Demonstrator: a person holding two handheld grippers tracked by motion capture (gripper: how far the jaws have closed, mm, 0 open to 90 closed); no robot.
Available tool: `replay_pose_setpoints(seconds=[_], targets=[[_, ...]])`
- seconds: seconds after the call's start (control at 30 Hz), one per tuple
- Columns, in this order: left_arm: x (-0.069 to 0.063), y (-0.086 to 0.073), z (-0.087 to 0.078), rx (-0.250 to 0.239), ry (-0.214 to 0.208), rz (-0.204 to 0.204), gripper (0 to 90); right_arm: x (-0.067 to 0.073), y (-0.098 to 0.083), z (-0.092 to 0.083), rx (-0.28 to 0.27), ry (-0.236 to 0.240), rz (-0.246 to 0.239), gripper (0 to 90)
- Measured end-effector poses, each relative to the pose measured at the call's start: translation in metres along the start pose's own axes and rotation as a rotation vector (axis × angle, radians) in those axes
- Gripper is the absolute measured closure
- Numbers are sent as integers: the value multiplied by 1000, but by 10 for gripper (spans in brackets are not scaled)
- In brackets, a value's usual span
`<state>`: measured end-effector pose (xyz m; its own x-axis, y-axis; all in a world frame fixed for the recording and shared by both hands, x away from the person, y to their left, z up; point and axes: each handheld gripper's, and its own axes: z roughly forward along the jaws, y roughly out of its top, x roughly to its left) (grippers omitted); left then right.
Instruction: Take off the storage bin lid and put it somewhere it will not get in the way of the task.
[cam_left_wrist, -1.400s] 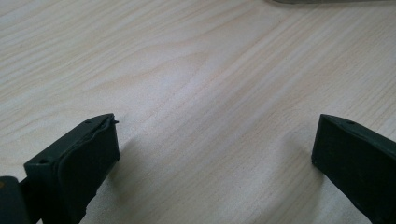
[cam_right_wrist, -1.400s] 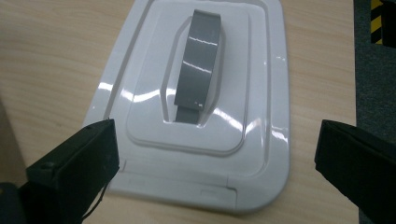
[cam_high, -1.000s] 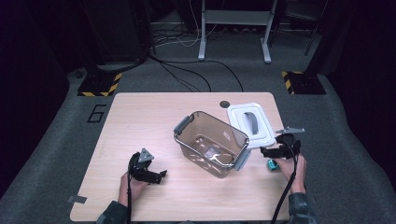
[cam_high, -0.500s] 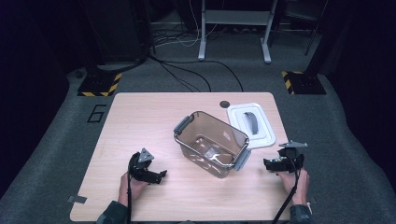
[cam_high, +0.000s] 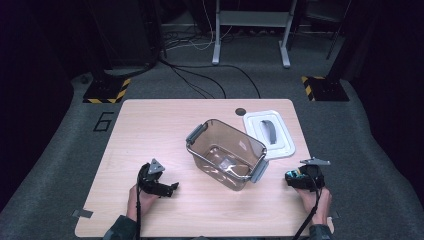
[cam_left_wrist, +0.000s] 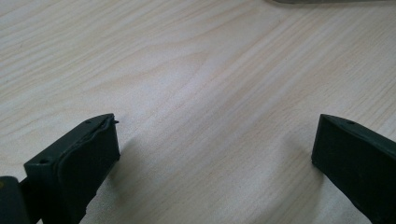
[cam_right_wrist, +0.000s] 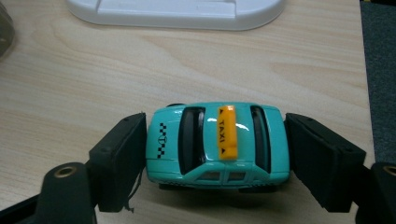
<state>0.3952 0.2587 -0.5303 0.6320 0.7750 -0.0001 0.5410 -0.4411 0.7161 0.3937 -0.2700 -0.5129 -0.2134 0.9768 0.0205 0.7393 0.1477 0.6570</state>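
Teal toy taxi (cam_right_wrist: 217, 140), one bin (cam_high: 226, 153), one lid (cam_high: 270, 134)

Clearance, table near side
Bare table (cam_high: 150, 130) lay open leftward; bin (cam_high: 226, 153) and lid (cam_high: 270, 135) blocked the centre-right.

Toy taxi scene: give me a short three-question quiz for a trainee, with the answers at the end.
1. True or false: the white lid is fitted on the clear container.
2. What sits between the jaws of the right gripper? A) a teal toy taxi B) a spoon C) nothing
3. What is between the jaws of the left gripper?

Key
1. False: the lid lies on the table beside the container.
2. A: the jaws have just been closing, and the pads now meet the taxi's two ends.
3. Nothing: the jaws stand open over bare table.
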Motion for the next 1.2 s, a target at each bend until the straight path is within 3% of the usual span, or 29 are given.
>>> replay_pose_setpoints(seconds=[0.5,1.2], targets=[[0,0,0,-1,2,3,4,1,-4,1,-20,-15,1,232],[0,0,0,0,3,2,4,0,-6,1,-46,16,5,242]])
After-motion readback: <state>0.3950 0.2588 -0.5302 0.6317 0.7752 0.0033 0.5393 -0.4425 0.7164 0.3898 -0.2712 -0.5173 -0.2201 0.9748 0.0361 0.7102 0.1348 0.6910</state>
